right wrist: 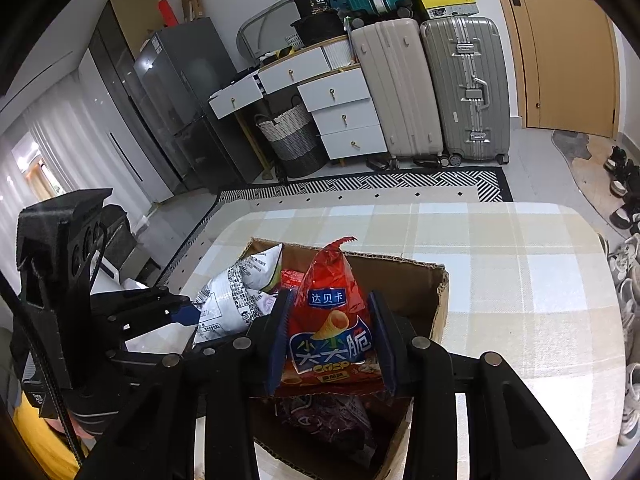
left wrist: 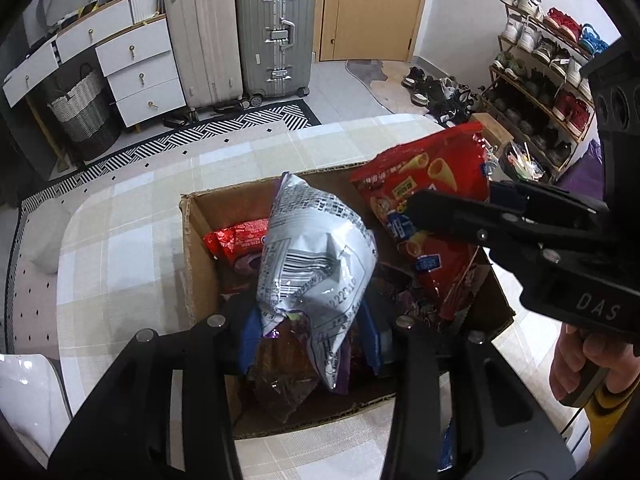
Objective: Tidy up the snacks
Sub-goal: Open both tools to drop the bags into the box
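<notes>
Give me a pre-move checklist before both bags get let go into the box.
1. Left gripper pinching the silver bag: ok.
2. Right gripper clamped on the red bag: ok.
3. Both bags over the cardboard box: ok.
4. Box fully on the table: ok.
5. Room left in the box, with snacks already inside: cannot tell.
6. Grippers clear of each other: ok.
</notes>
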The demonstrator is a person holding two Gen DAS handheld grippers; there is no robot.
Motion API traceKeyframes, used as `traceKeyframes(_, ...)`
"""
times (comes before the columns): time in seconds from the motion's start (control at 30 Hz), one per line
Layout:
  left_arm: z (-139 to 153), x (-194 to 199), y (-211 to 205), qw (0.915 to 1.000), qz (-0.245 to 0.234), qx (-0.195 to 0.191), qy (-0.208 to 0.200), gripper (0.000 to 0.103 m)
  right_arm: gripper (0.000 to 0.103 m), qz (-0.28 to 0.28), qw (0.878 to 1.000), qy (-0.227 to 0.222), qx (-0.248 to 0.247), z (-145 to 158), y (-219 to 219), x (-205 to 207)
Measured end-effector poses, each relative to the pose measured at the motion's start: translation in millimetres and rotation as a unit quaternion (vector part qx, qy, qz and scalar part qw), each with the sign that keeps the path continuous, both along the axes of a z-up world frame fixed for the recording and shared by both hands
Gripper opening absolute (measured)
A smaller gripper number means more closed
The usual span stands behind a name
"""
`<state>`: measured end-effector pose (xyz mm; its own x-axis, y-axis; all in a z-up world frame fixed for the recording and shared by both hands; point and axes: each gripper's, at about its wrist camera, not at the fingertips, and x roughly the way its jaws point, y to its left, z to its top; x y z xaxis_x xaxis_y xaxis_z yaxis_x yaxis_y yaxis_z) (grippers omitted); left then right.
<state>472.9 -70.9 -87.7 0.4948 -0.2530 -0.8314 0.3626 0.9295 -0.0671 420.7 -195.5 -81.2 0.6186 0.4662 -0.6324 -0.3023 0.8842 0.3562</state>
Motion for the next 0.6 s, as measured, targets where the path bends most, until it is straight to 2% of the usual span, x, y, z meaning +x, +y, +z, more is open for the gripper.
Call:
traceKeyframes(0.13,-2.0,-3.8,0.5,1.0,-0.005,0.0,0.0,0.04,0.037,-0.001,1.0,-0.003,-0.001,2.9,0.0,-2.4)
traceKeyframes(0.33,-0.9,-7.1,1.8,1.0,-0.001,0.006,0.0,0.062,0.037,-0.003,1.0,-0.004,0.0,6.3,-1.3,0.3)
traceKeyframes(0.4,4.3,-12.2,4.5,1.0,-0.002,0.003,-0.006,0.063,0.037,-0.004,1.0,-0.005,-0.001,7.0,-0.7,0.4)
traceKeyframes(0.47,10.8,-18.4,7.7,0.9998,0.0,0.008,-0.015,0.071,0.037,-0.003,1.0,-0.003,-0.001,6.4,0.0,0.0)
traceKeyframes(0.6,24.0,-30.5,17.2,0.9995,0.004,0.007,-0.029,0.074,0.037,-0.005,1.0,-0.003,-0.003,7.5,0.6,-1.0)
